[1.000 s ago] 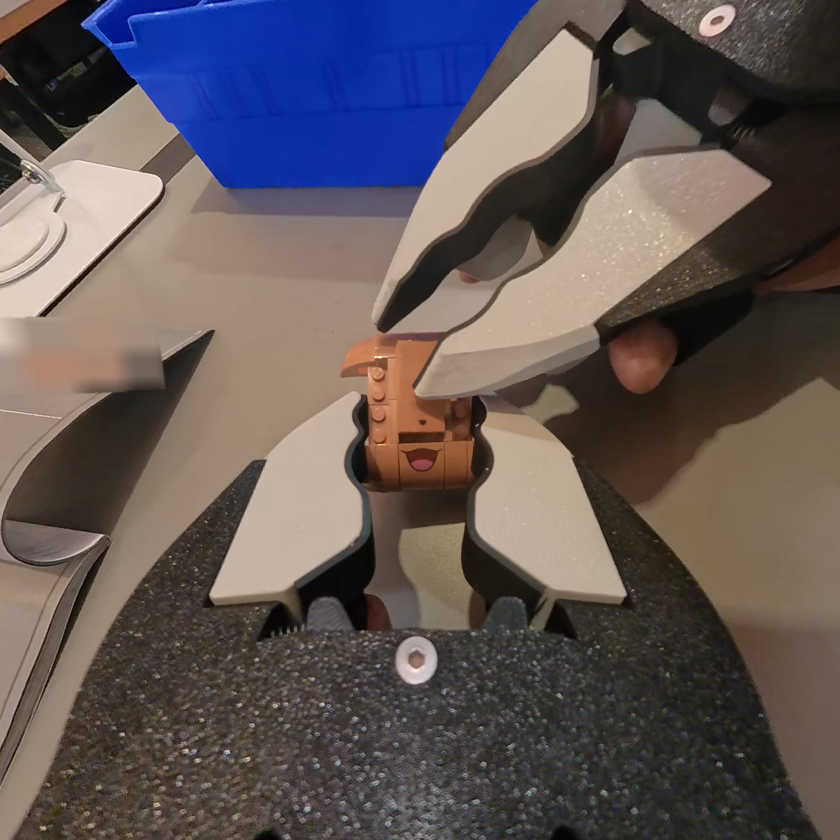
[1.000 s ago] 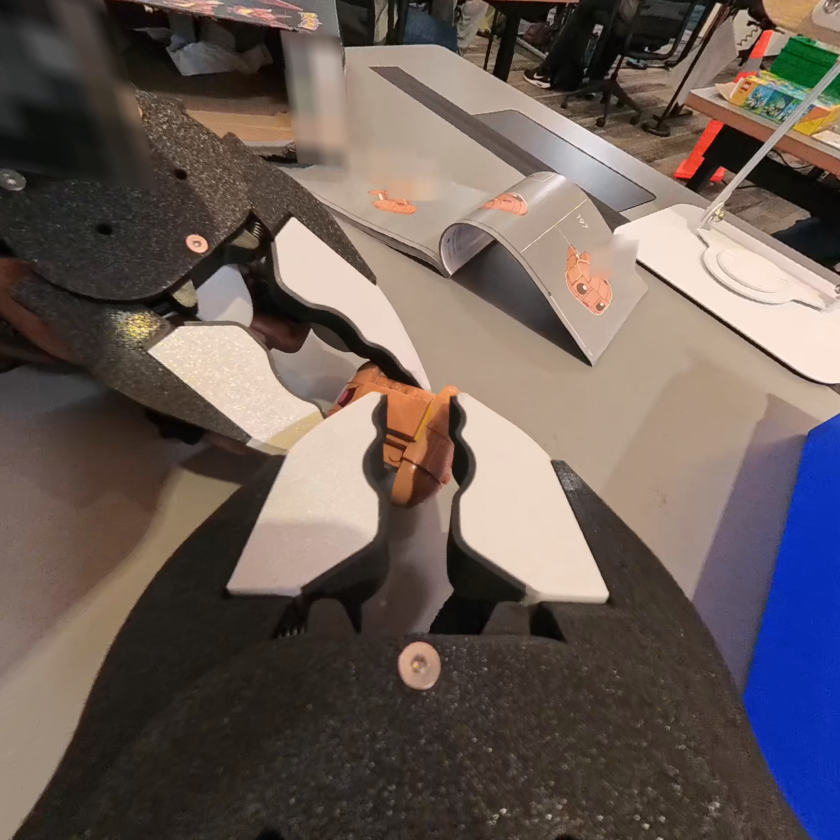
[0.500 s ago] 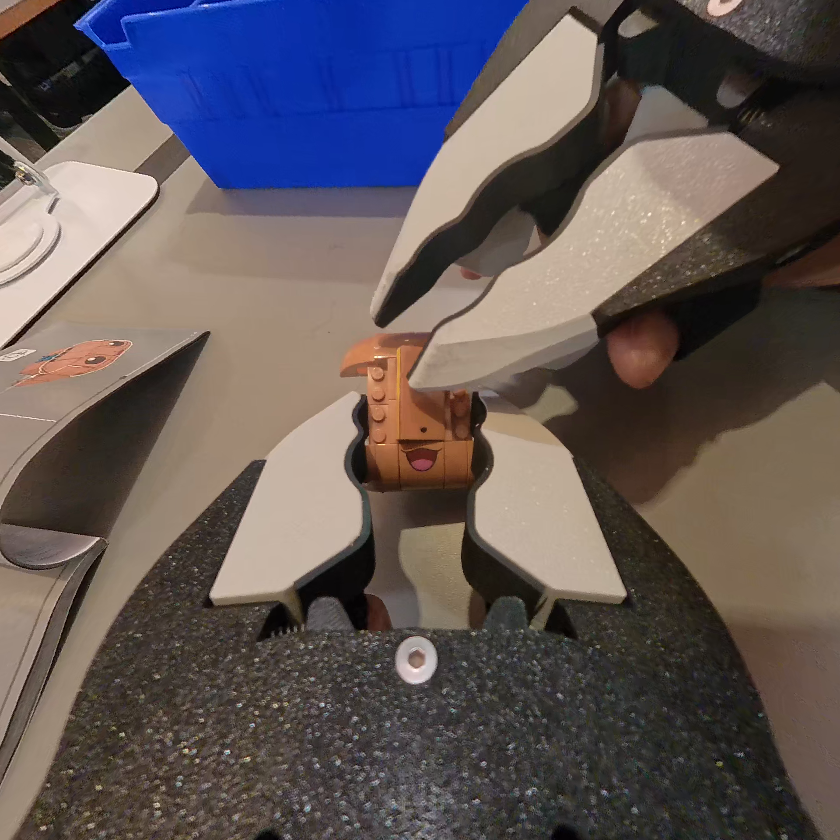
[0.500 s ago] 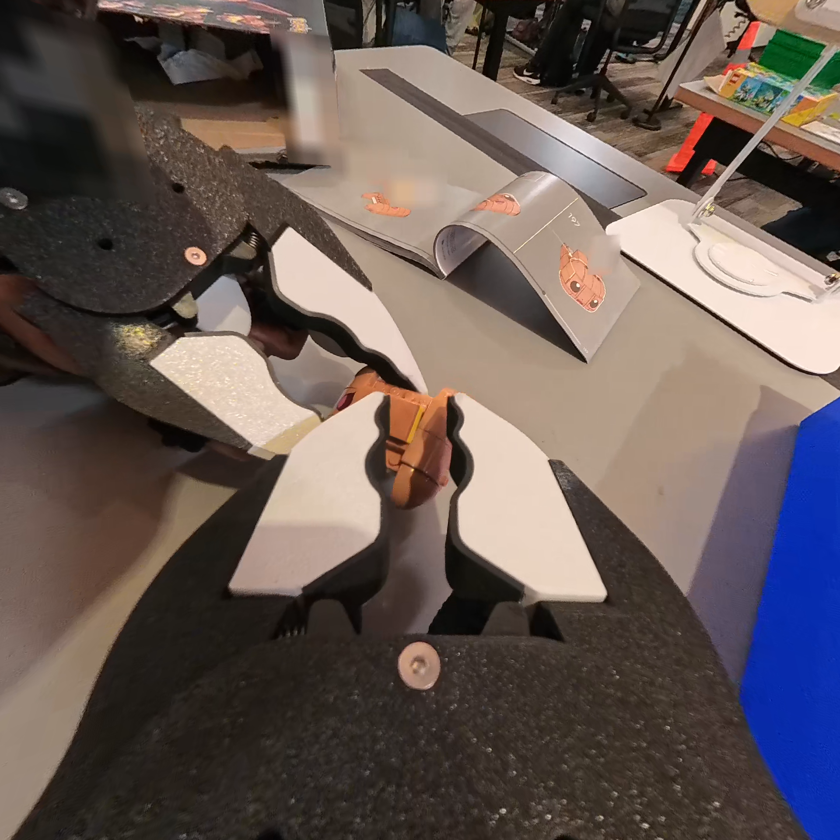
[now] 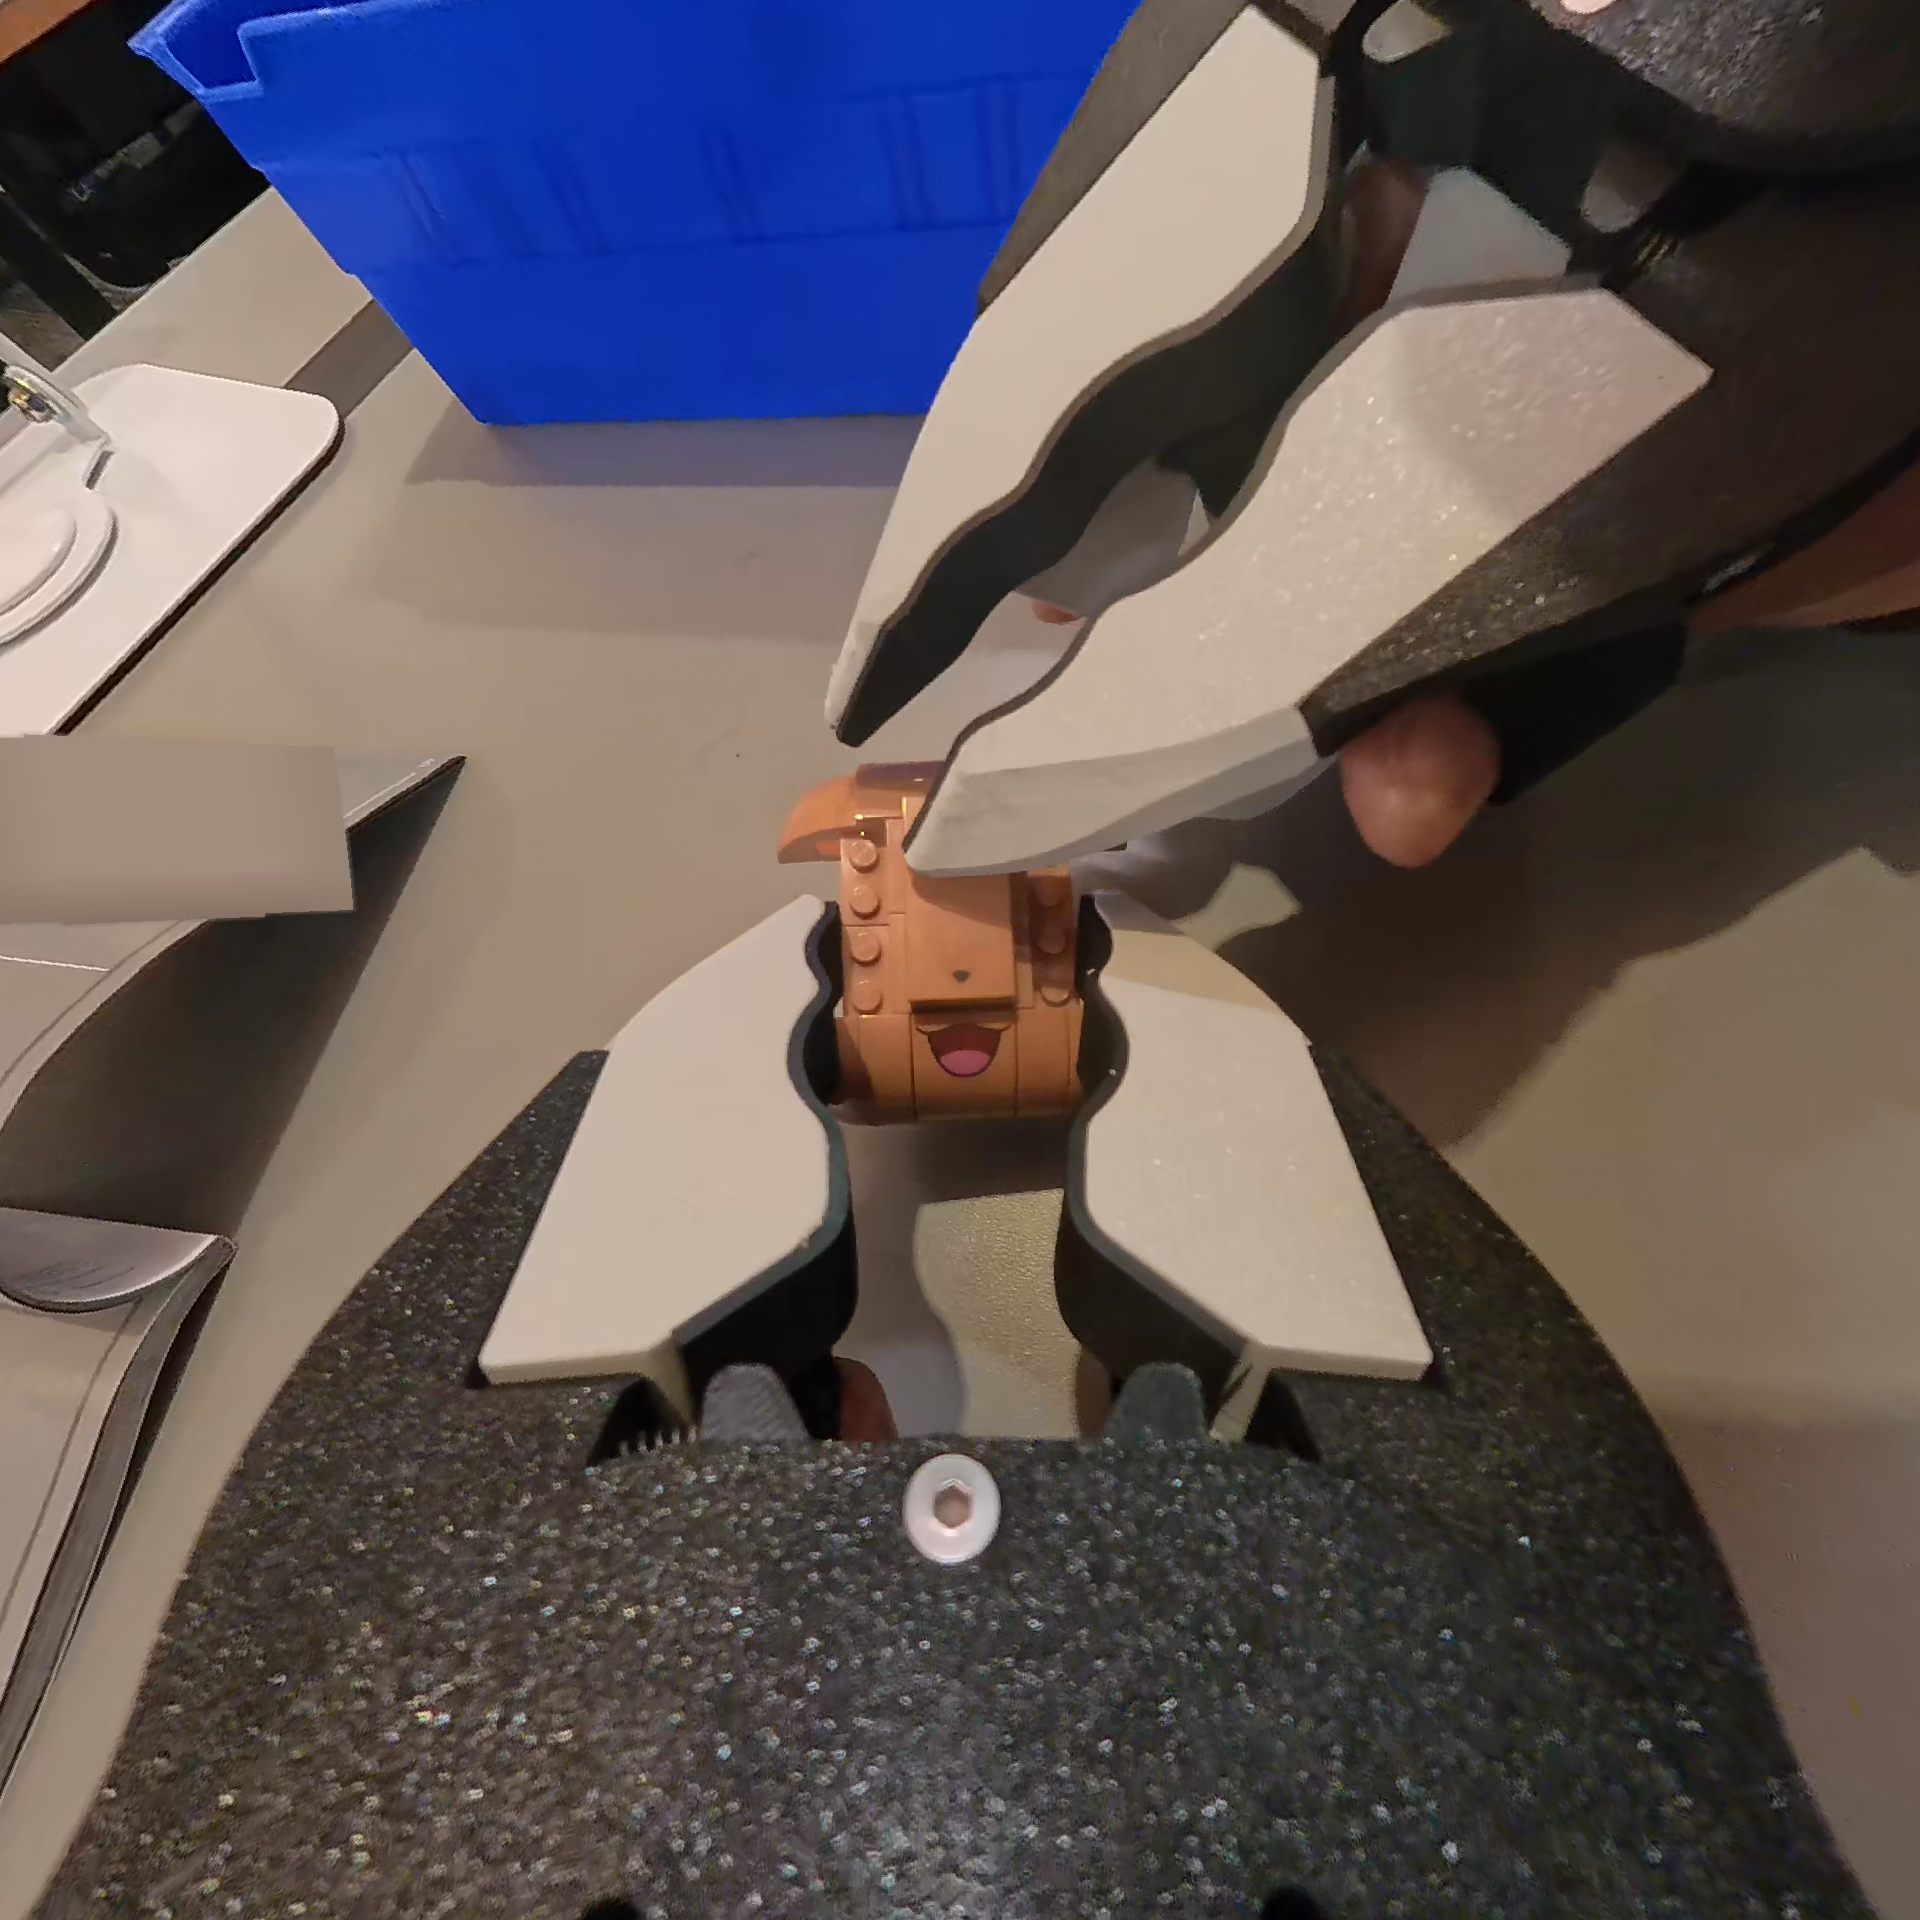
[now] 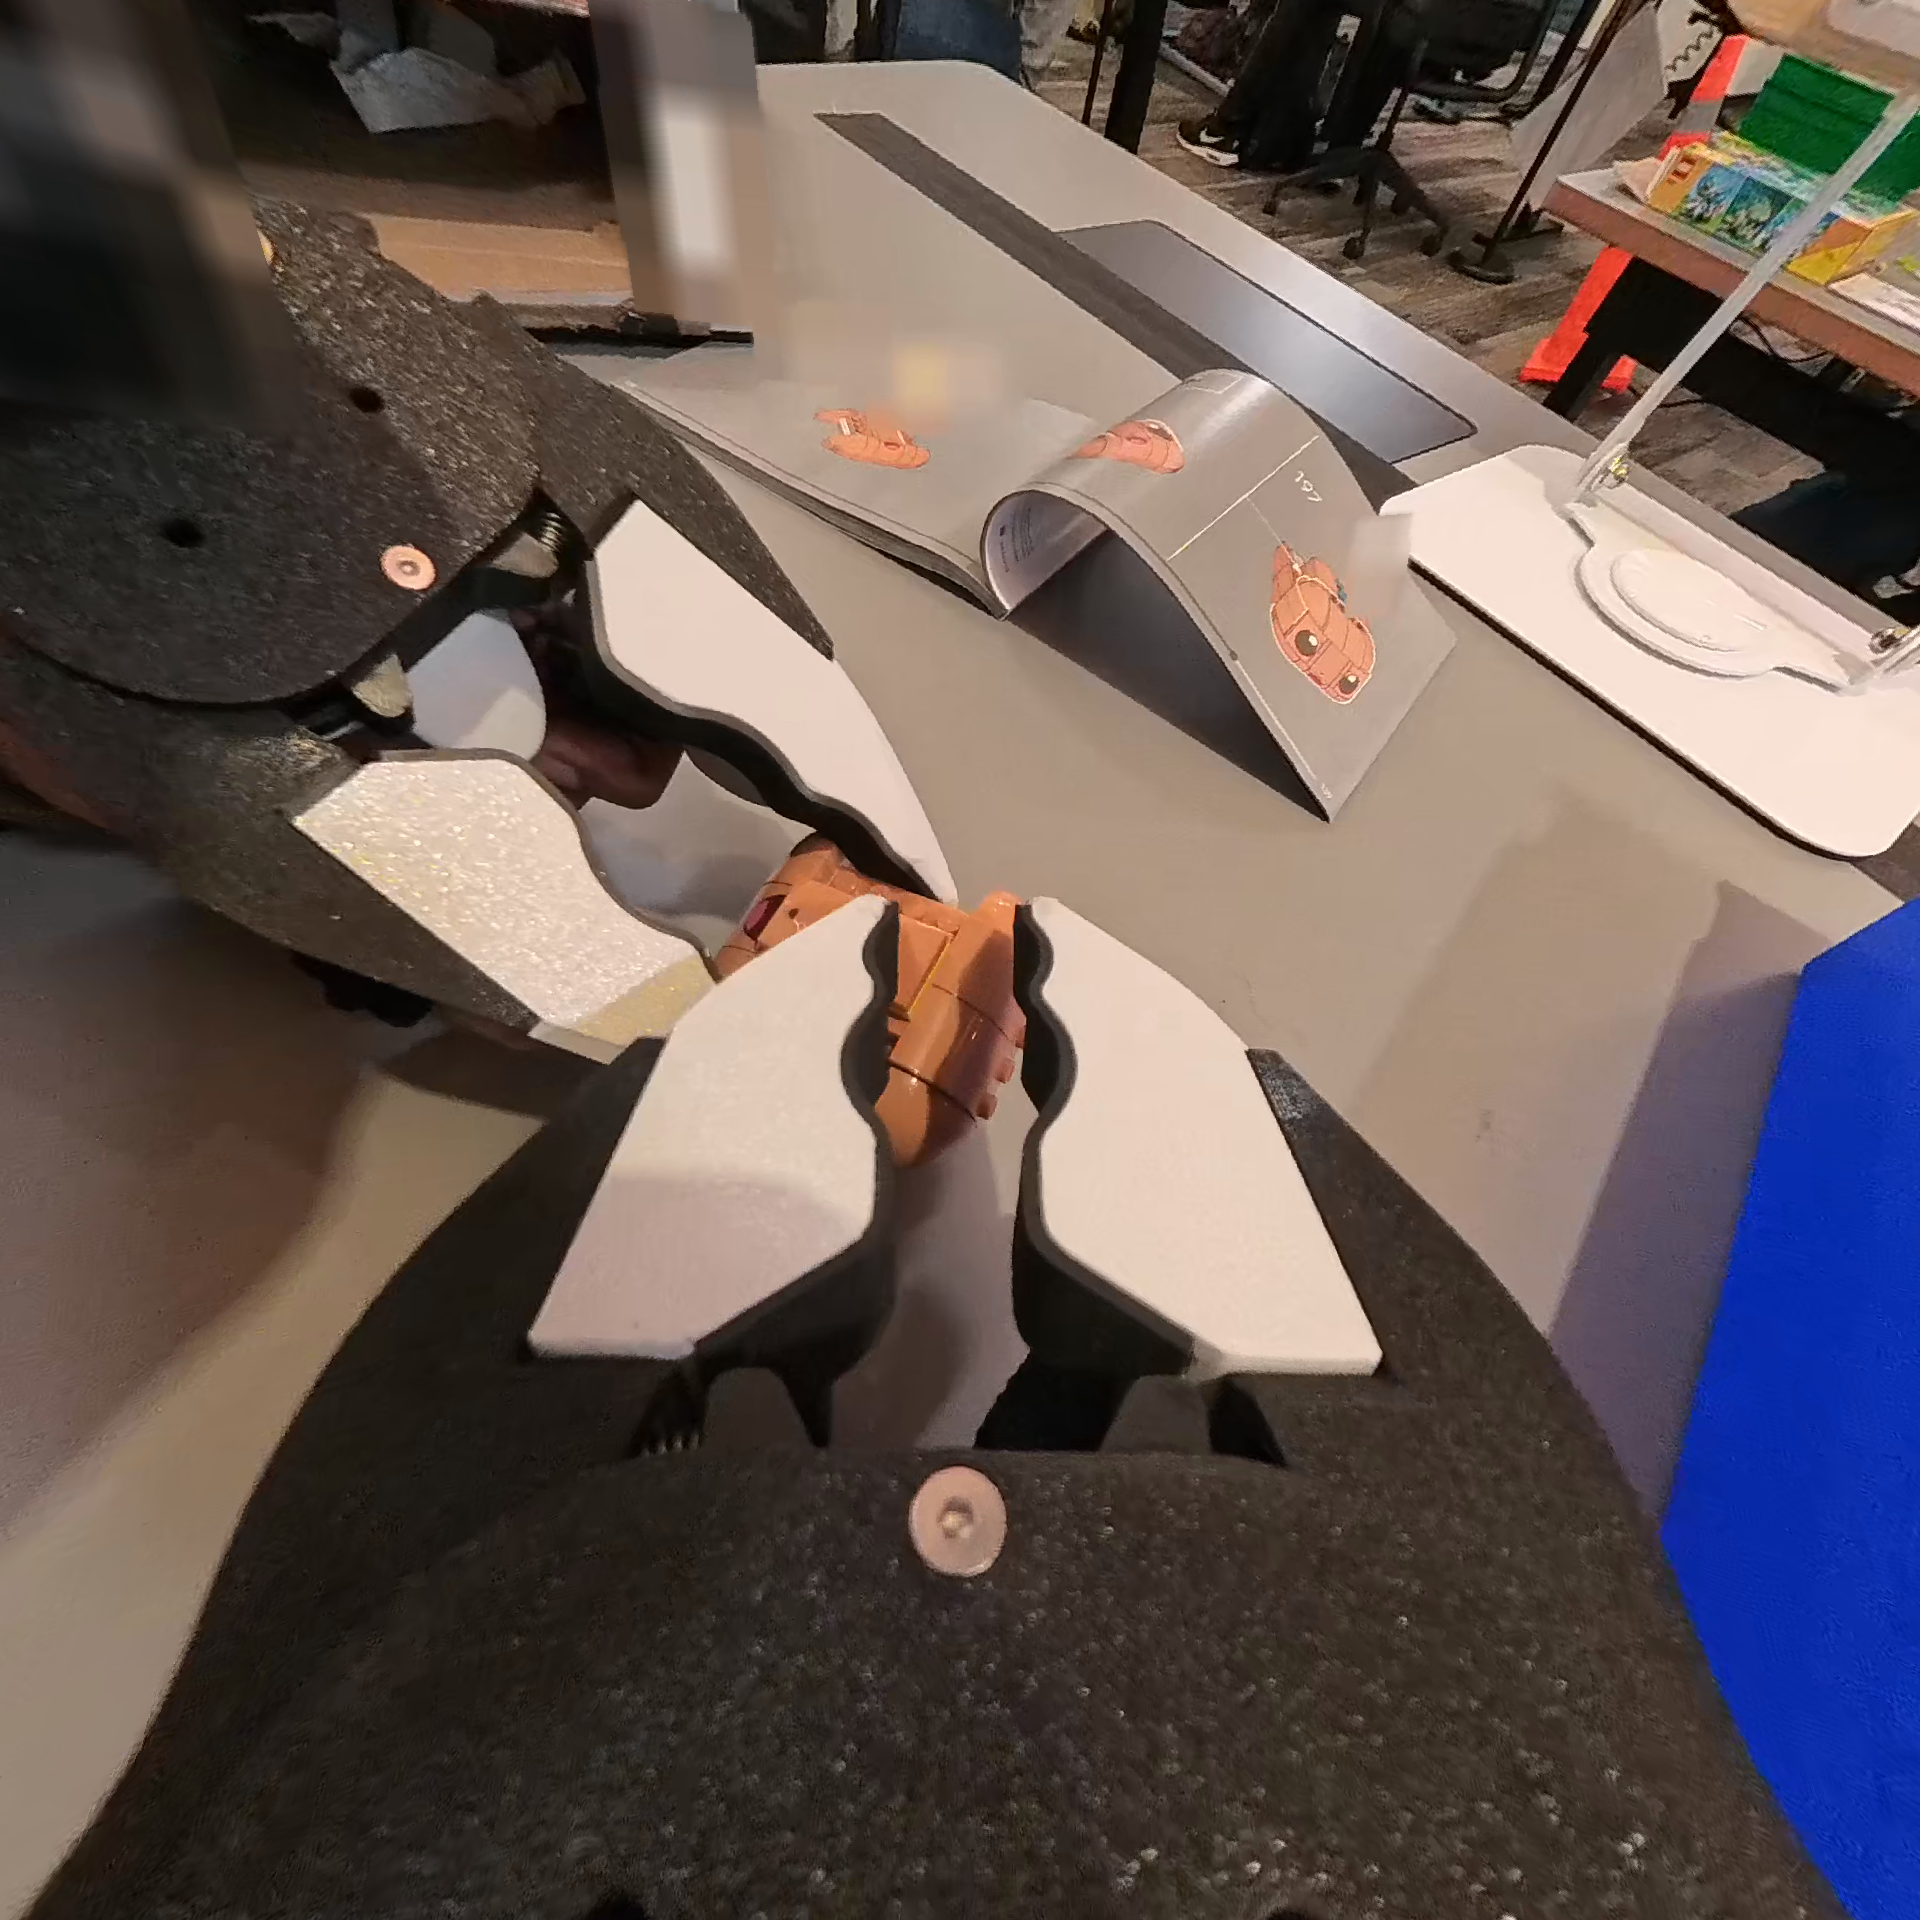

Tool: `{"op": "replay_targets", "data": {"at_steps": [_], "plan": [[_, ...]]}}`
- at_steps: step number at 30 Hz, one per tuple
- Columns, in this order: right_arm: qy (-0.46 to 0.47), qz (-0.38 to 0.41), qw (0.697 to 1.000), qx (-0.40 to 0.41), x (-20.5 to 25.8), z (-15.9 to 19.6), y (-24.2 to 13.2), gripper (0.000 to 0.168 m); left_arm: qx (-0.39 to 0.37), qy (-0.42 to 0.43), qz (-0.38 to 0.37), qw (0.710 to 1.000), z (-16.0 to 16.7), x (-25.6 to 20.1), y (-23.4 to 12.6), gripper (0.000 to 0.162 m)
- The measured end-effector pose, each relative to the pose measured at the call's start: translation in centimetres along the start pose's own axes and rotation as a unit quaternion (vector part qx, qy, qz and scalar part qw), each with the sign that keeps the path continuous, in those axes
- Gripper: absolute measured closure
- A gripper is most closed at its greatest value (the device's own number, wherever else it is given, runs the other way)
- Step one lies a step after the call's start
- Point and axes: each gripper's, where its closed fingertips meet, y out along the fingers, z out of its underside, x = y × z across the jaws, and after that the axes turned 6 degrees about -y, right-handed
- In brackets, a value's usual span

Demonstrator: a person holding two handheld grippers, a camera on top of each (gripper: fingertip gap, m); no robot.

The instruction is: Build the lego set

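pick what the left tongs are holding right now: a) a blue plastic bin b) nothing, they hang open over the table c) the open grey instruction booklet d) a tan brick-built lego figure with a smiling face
d: in the left wrist view the left tongs are closed on both sides of the tan brick-built lego figure with a smiling face, while the right tongs grip its top.

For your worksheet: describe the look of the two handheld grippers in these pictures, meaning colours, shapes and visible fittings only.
Both match. The left gripper and right gripper each have a broad, rounded, speckled black body with one silver screw at its centre, and two flat pale grey fingers with wavy, dark-lined inner edges. A toothed rack shows at the finger roots. No cables are visible.
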Motion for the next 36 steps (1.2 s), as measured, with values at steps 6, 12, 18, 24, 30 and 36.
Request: {"op": "replay_targets", "data": {"at_steps": [6,12,18,24,30,36], "plan": [[-0.014,-0.007,1.000,0.011,0.2,0.2,0.1,0.148,0.004,0.001,0.004,1.000,0.2,-0.2,0.1,0.119],[-0.035,-0.029,0.999,-0.022,0.8,-0.8,-0.3,0.144,0.003,-0.005,0.003,1.000,0.2,0.0,0.0,0.119],[-0.130,-0.108,0.984,-0.055,1.8,-1.0,-1.5,0.138,0.005,-0.010,0.028,1.000,0.3,-0.4,-0.2,0.119],[-0.111,-0.240,0.963,-0.061,3.2,0.2,-3.0,0.136,0.005,0.016,0.111,0.994,0.3,-2.3,-1.1,0.119],[-0.103,-0.257,0.960,-0.037,4.0,1.0,-2.6,0.136,0.012,0.056,0.127,0.990,0.6,-3.1,-1.4,0.119],[-0.112,-0.245,0.963,-0.027,4.1,1.1,-2.3,0.143,0.016,0.059,0.126,0.990,0.8,-3.2,-1.3,0.119]]}}
